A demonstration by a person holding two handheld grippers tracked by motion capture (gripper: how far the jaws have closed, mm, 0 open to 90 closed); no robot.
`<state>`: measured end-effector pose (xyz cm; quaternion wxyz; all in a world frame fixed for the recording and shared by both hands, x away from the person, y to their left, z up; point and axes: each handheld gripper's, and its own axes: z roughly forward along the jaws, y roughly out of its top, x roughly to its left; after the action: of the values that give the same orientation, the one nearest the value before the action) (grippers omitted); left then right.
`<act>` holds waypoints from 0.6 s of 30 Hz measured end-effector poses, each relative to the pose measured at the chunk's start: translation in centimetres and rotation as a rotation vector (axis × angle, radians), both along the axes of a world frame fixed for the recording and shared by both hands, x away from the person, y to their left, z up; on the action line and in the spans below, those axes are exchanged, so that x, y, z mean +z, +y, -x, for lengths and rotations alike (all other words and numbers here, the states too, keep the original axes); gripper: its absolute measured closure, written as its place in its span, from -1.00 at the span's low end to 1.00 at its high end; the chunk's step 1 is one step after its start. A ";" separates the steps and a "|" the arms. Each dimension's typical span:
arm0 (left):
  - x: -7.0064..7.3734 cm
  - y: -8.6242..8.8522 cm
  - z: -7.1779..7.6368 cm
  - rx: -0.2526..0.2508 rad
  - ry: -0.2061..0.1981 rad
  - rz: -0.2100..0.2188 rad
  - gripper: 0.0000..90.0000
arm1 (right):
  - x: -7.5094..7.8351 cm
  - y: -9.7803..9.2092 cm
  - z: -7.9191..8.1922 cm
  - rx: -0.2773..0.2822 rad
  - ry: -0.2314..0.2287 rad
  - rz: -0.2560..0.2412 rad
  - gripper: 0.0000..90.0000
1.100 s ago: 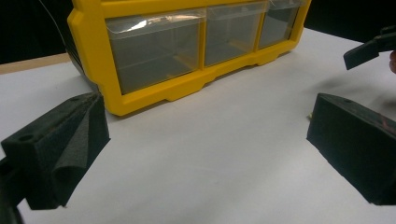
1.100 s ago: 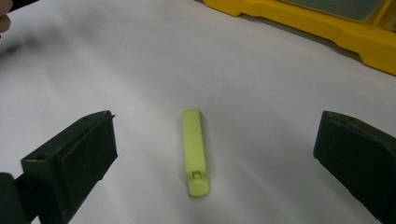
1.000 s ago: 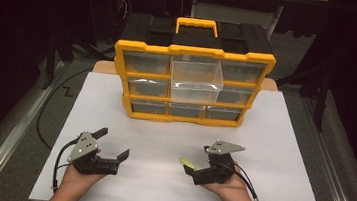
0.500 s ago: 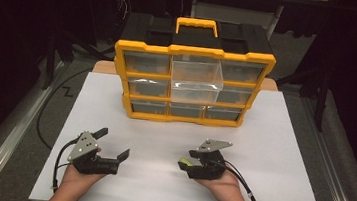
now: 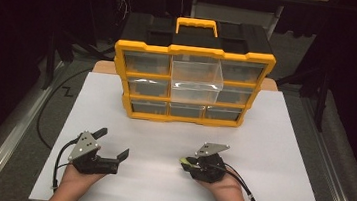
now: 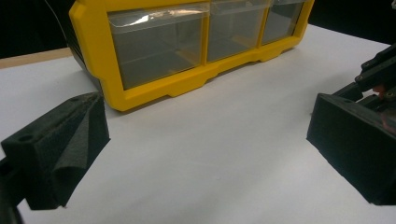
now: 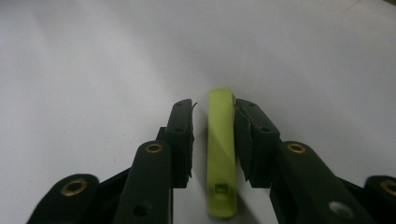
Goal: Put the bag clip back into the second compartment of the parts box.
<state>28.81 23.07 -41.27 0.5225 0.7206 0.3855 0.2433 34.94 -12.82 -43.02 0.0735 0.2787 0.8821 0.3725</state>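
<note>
So the right claw (image 5: 187, 163) sits low over the white counter (image 5: 273, 140), near the front edge, with a small yellow-green strip (image 7: 221, 149) between its 2 jaws. In the right gripper view the strip lies lengthwise in the gap, pressed against the right-hand jaw, with a thin sliver of space showing on the left-hand side. The jaws are narrow, close around it, but I honestly can't tell if they're actually clamping it or just sitting around it. From the high view you just see a bit of yellow-green poking out at the claw's tip (image 5: 185, 160), pointing left toward the other hand.

The left claw (image 5: 111, 146) is spread wide with nothing in it, resting at the front left of the counter, well apart from the right one. In the left gripper view its 2 foam pads (image 6: 60, 149) sit far out at either side with bare counter between them.

Behind both, toward the back of the counter, stands a yellow organizer box (image 5: 191, 84) with clear drawers and a handle on top. Its middle drawer (image 5: 196, 80) is pulled forward, sticking out past the others.
</note>
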 end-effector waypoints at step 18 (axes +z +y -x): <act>-0.2 -0.3 0.0 -0.011 0.016 -0.015 -0.99 | 0.0 0.2 0.1 0.010 -0.050 0.044 0.75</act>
<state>28.84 22.77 -41.45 0.5153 0.7284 0.3839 0.2377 34.83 -12.58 -43.04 0.0999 0.2631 0.8894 0.3602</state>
